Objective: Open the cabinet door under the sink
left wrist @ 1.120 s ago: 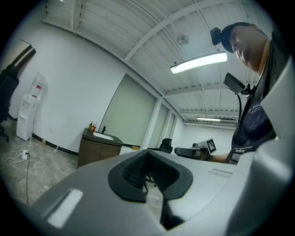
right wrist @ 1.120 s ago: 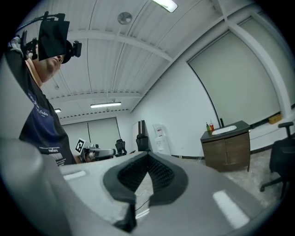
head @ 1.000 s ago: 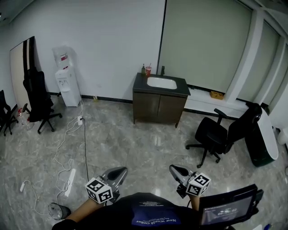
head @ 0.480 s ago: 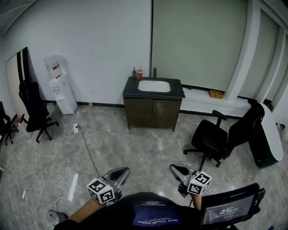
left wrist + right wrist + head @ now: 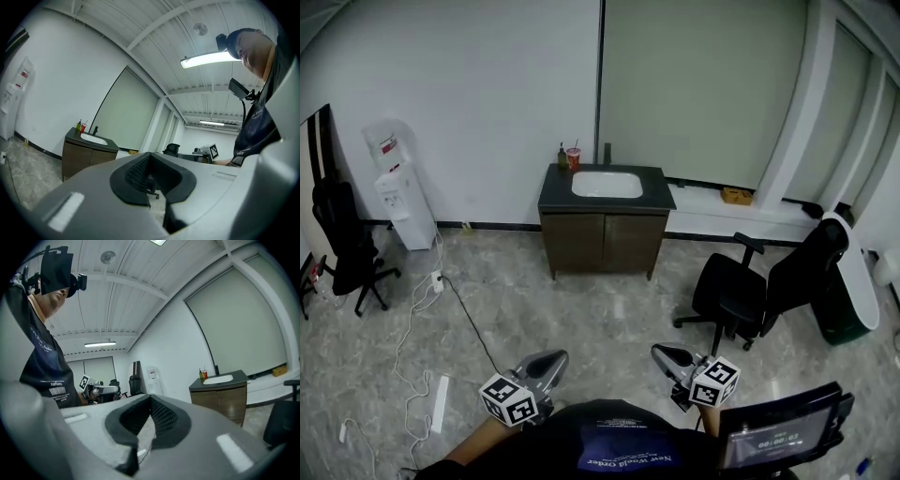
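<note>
Cabinet door (image 5: pixel 574 242): shut, far ahead | step: approach | left hand-held gripper (image 5: pixel 546 364) and right hand-held gripper (image 5: pixel 664 356): closed, empty | next: come near, open jaws.

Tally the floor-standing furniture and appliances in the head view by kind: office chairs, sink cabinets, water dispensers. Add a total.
Office chairs: 2
Sink cabinet: 1
Water dispenser: 1
Total: 4
</note>
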Demonstrator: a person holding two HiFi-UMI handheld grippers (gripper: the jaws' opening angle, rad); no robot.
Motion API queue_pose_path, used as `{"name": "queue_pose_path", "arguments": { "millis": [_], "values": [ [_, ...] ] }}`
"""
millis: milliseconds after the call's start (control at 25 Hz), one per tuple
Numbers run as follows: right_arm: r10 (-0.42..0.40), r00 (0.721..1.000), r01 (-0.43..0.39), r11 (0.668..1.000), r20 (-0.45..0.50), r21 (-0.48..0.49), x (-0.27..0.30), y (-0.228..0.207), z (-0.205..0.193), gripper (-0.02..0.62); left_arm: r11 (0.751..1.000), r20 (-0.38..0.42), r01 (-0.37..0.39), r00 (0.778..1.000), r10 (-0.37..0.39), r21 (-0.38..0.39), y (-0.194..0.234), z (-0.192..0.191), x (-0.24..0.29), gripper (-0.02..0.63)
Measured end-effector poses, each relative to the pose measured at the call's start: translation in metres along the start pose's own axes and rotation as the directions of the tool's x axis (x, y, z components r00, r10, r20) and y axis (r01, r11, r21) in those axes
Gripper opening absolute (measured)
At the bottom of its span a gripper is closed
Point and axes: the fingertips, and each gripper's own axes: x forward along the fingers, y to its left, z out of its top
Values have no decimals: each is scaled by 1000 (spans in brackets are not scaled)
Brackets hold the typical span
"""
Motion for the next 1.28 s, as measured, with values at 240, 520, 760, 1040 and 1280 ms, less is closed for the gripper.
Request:
{"name": "queue_pose_path", "arguments": {
  "millis": [240, 520, 760, 1040, 1280],
  "values": [
    [-60, 998, 60, 998, 8, 1, 78, -20, 24, 0, 998, -5, 60, 998, -60, 27, 86, 46, 14, 2],
    [-81, 997, 81, 997, 18, -11, 168, -39, 50, 0, 996, -6, 87, 996, -87, 25, 174, 77, 24, 2],
    [-94, 996, 94, 996, 2, 7, 212, -67, 57, 0, 997, -14, 77, 997, -77, 8, 224, 90, 36, 2],
    [-62, 998, 62, 998, -11, 15, 235, -102, 54, 0, 999, -23, 47, 999, -47, -3, 249, 84, 62, 2],
    [0, 1000, 1, 1000, -17, 23, 246, -176, 65, 0, 1000, -13, -15, 1000, 15, 16, 267, 91, 124, 2]
  ]
}}
